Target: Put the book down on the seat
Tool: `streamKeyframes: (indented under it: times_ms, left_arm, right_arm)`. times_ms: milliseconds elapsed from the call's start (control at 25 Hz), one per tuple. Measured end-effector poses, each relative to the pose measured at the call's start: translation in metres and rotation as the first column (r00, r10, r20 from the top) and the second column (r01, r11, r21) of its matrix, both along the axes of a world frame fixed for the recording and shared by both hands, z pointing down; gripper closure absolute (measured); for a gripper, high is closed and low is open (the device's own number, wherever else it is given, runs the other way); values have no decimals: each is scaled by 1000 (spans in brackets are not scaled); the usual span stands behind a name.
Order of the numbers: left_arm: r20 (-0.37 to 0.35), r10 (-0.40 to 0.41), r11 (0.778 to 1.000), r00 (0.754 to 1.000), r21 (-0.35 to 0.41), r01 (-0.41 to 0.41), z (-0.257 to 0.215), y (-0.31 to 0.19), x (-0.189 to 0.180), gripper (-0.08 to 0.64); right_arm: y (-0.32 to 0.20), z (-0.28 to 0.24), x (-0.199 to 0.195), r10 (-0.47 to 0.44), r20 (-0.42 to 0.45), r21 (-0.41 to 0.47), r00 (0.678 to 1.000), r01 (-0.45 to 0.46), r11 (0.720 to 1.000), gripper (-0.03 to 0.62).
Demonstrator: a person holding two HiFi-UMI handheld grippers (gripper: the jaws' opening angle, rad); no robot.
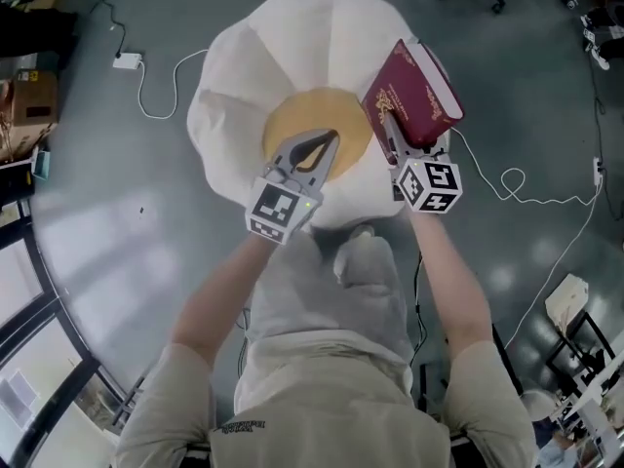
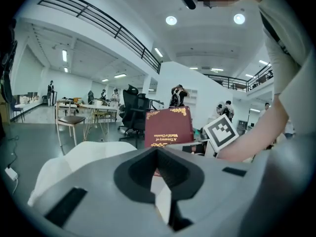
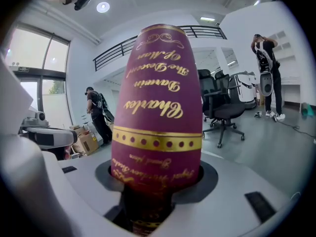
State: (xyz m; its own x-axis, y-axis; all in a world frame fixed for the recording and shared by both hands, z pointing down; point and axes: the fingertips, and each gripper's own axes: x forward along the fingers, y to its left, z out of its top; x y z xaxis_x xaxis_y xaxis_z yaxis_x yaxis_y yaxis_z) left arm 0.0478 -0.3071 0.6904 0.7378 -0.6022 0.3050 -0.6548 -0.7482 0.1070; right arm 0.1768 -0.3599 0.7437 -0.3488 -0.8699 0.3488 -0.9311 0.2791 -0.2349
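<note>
A thick dark red book (image 1: pixel 414 91) with gold lettering is held over the right side of the white beanbag seat (image 1: pixel 234 86), which has a tan round centre (image 1: pixel 302 120). My right gripper (image 1: pixel 392 135) is shut on the book's lower end. In the right gripper view the book's spine (image 3: pixel 158 107) stands up between the jaws of the right gripper (image 3: pixel 155 186) and fills the middle. My left gripper (image 1: pixel 327 149) hovers over the tan centre, shut and holding nothing. From the left gripper (image 2: pixel 158 154) view, the book (image 2: pixel 168 127) shows ahead above the seat (image 2: pixel 74 162).
A white cable and power adapter (image 1: pixel 127 61) lie on the grey floor left of the seat, and another cable (image 1: pixel 517 188) runs to the right. A cardboard box (image 1: pixel 34 100) stands at far left. Office chairs (image 3: pixel 222 107), tables (image 2: pixel 74 115) and several people stand farther off.
</note>
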Motion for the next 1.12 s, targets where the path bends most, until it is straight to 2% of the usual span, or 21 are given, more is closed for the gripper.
streamKeyframes:
  times_ms: [120, 360, 520, 600, 680, 800, 880, 1000, 1120]
  left_arm:
    - [2, -23, 1000, 1000, -21, 23, 49, -11, 4, 551]
    - [74, -39, 998, 996, -36, 42, 142, -24, 3, 551]
    - [49, -36, 999, 998, -30, 38, 180, -22, 7, 551]
    - [57, -24, 999, 998, -43, 27, 197, -18, 11, 551]
    - [62, -17, 998, 998, -66, 22, 212, -14, 14, 551]
    - [44, -38, 994, 998, -98, 42, 226, -16, 18, 551]
    - [54, -19, 995, 998, -96, 24, 231, -14, 22, 551]
    - [95, 49, 994, 994, -105, -39, 234, -5, 29, 551]
    - [104, 79, 989, 991, -132, -65, 226, 4, 30, 551]
  right_arm:
    - [-16, 50, 3, 5, 18, -25, 1000, -4, 1000, 360]
    - [-35, 153, 7, 5, 22, -97, 1000, -3, 995, 360]
    - [-39, 213, 2, -47, 110, -163, 993, 64, 985, 360]
    - [-40, 240, 4, -43, 96, -191, 994, 60, 980, 360]
    - [-43, 262, 8, -29, 82, -208, 996, 46, 977, 360]
    - [-53, 290, 15, 20, 110, -241, 994, 8, 970, 360]
    - [-55, 309, 17, 52, 133, -284, 990, -12, 959, 360]
    - [-48, 330, 22, 83, 166, -358, 983, -18, 934, 291]
    - [-30, 329, 35, 114, 151, -409, 982, -43, 911, 248]
